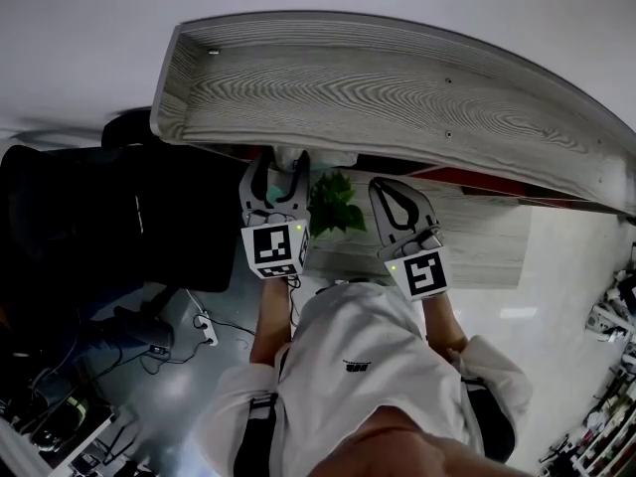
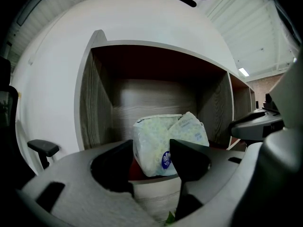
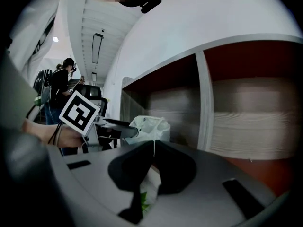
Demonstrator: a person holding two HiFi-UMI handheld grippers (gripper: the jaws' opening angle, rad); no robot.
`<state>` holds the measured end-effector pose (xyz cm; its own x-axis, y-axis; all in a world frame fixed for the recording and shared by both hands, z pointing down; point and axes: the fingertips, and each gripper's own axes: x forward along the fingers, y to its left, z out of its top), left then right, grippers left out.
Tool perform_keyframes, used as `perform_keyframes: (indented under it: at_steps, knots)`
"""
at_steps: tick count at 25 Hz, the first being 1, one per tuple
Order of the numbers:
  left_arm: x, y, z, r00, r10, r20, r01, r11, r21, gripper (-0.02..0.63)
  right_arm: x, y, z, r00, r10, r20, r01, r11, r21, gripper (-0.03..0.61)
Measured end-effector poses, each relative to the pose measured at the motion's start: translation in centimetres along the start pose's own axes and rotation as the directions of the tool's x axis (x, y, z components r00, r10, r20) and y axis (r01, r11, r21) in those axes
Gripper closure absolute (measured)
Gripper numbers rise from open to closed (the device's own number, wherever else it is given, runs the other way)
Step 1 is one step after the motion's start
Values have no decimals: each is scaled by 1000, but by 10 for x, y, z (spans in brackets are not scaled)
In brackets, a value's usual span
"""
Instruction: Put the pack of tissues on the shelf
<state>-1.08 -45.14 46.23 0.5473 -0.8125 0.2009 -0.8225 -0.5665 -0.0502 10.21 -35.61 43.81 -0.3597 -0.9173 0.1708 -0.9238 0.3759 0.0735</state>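
The pack of tissues [image 2: 168, 143] is seen mid-frame on the shelf [image 2: 156, 98], seemingly untouched between the spread left gripper [image 2: 151, 148]; the right gripper [image 3: 154, 145] is pressed together.

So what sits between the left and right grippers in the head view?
A green leafy plant shows in the head view, in the gap between the left gripper and the right gripper.

The shelf [image 1: 378, 97] is a long unit in grey wood grain with a dark reddish lining, and upright panels [image 3: 204, 98] split it into compartments. The pack of tissues [image 2: 163, 143], pale with a blue mark on its front, sits on the bottom board of the left-end compartment, near the front edge.
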Motion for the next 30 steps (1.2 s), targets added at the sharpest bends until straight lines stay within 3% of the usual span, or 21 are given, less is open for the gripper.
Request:
perform_keyframes:
  at_steps: [13,30]
  knots:
    - [-23,0,16,999,9,43,-10,1000,13,373,-8,7,14,999,-6,34,6,1000,-21,549]
    - [-83,-24,30,993,-67,101,61,996,59,373,-41,34,37,994,-36,98,41,998,-45,549]
